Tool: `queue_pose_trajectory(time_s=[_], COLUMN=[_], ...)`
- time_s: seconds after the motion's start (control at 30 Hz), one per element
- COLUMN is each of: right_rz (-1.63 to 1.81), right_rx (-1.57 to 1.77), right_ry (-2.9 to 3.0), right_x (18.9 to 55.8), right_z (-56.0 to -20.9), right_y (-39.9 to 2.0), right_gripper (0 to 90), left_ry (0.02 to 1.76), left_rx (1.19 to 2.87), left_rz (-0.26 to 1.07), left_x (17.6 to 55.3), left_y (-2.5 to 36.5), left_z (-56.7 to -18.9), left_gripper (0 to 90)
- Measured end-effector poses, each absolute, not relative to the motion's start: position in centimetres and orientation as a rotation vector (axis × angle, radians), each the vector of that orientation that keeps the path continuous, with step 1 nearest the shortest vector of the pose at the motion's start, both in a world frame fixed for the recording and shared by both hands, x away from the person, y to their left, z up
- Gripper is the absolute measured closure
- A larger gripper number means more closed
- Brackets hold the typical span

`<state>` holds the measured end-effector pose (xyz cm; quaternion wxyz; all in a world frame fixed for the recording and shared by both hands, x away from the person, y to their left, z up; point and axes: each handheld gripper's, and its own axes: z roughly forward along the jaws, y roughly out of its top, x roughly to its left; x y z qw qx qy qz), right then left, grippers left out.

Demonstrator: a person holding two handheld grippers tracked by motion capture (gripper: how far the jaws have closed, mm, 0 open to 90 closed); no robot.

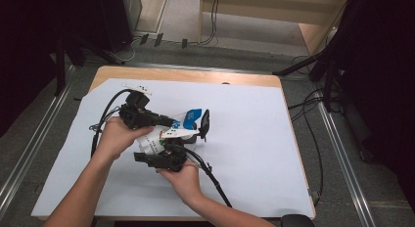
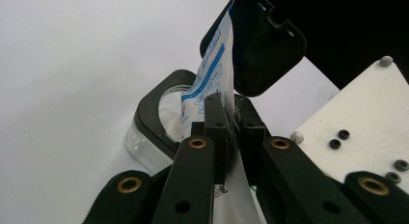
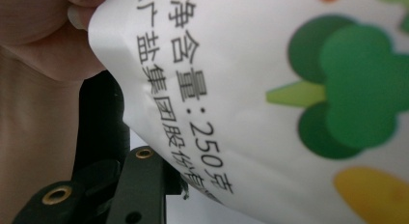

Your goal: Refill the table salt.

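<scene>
1. The left tool [image 1: 169,122] is clamped on a white-and-blue bag [image 1: 188,120], held above the desk's middle.
2. The right tool [image 1: 166,145] is against the bag's lower part; I cannot tell its jaws' state.
3. A white sheet [image 1: 244,153] covers the wooden desk [image 1: 186,74].
4. Beyond lie grey floor [image 1: 220,53], cables [image 1: 213,21] and a pale wooden unit [image 1: 279,7].

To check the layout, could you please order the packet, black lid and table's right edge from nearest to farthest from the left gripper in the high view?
1. Packet: clamped in the left gripper.
2. Black lid: just right of the packet.
3. Table's right edge: far right.
</scene>
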<state>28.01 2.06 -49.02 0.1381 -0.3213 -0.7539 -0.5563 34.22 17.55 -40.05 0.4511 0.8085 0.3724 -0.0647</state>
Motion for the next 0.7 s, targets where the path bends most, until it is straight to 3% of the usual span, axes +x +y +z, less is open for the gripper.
queue_pose_trajectory(time_s=[0.7], right_rz=[-1.599], right_rx=[-0.938], right_ry=[-2.168], right_x=[28.32], right_z=[-49.09], right_y=[1.88], right_gripper=[65.6], left_ry=[0.913], left_rx=[1.996], left_rz=[-0.162], left_x=[34.22], left_y=[17.42], left_z=[-40.11], left_gripper=[86.7])
